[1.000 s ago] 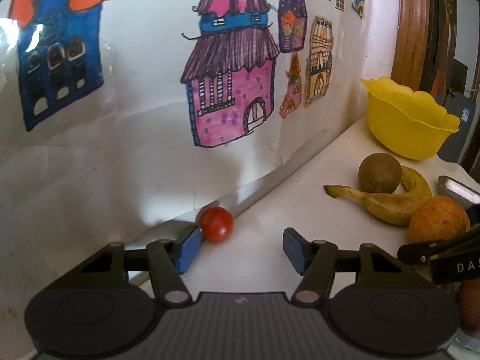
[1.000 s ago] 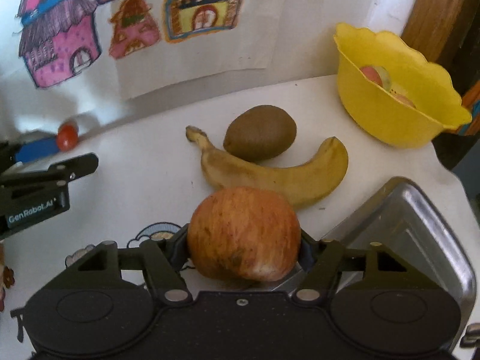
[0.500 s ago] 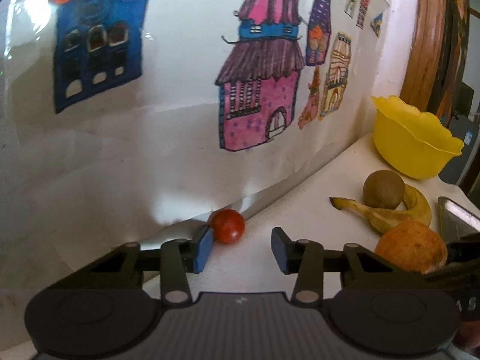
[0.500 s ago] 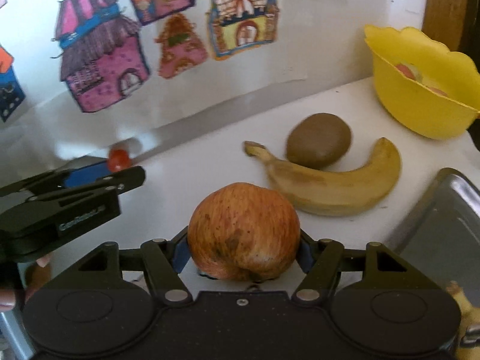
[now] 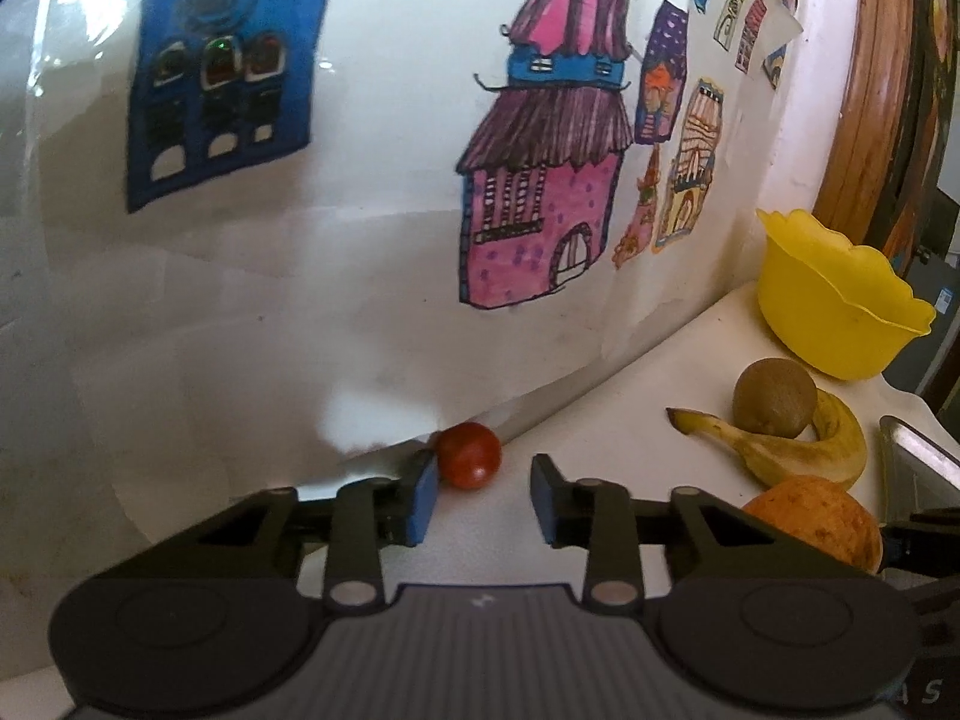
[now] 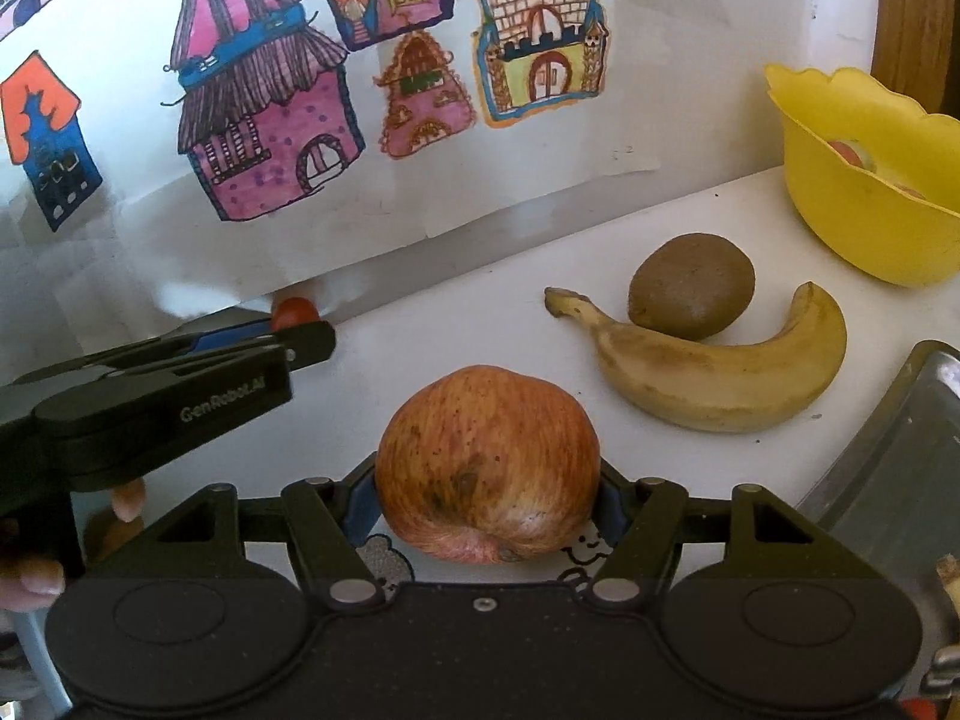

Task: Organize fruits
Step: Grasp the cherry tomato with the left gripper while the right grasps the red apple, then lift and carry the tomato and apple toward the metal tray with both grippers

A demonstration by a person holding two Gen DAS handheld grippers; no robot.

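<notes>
My right gripper (image 6: 487, 507) is shut on a red-orange apple (image 6: 487, 462), held just above the white table (image 6: 468, 324). A small red tomato (image 5: 468, 455) lies against the wall, just ahead of my open left gripper (image 5: 483, 501) and close to its left fingertip (image 5: 423, 495). The left gripper also shows in the right wrist view (image 6: 300, 339), with the tomato (image 6: 294, 312) at its tip. A banana (image 6: 714, 360) curves around a brown kiwi (image 6: 690, 285) on the table. The yellow bowl (image 6: 864, 180) at the far right holds some fruit.
A metal tray (image 6: 888, 450) lies at the right edge of the table. The wall (image 5: 360, 300) behind is covered with children's house drawings. A wooden frame (image 5: 870, 90) rises behind the bowl. A person's fingers (image 6: 36, 576) hold the left gripper.
My left gripper has narrowed and crept toward the tomato. The right gripper has pulled back and turned left with the apple still in it.
</notes>
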